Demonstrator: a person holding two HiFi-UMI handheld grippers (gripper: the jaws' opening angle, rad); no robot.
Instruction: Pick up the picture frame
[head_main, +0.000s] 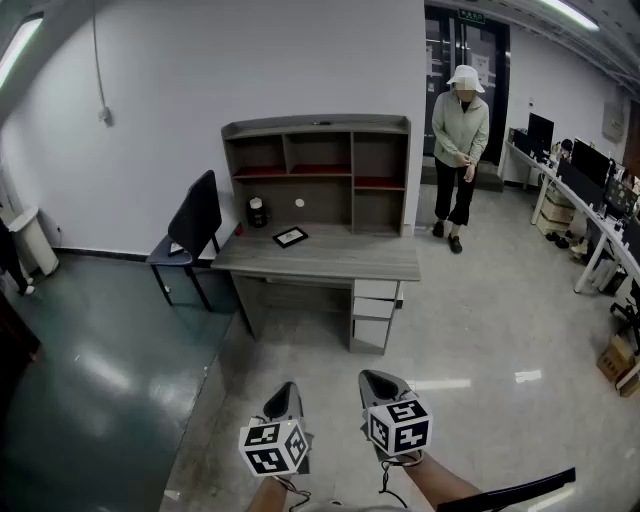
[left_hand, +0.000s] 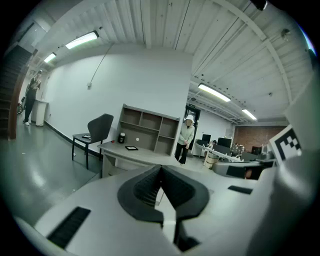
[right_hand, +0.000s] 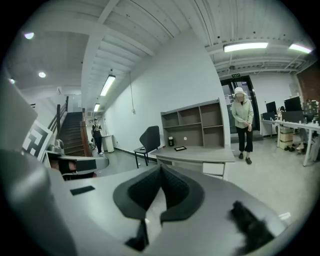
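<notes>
A small black picture frame (head_main: 290, 237) lies flat on the grey desk (head_main: 330, 262), in front of the shelf unit, far ahead of me. The same frame (left_hand: 131, 148) shows tiny in the left gripper view, and the frame (right_hand: 180, 148) also lies on the desk in the right gripper view. My left gripper (head_main: 287, 392) and right gripper (head_main: 377, 381) hang side by side near the bottom of the head view, well short of the desk. The left gripper (left_hand: 160, 167) is shut with its jaws tip to tip and nothing between them. The right gripper (right_hand: 160, 166) is likewise shut and empty.
A dark chair (head_main: 190, 230) stands at the desk's left end. A dark jar (head_main: 257, 212) sits on the desk near the shelves (head_main: 318, 170). A person (head_main: 459, 150) in a white hat stands behind the desk to the right. Long desks with monitors (head_main: 590, 190) line the right wall.
</notes>
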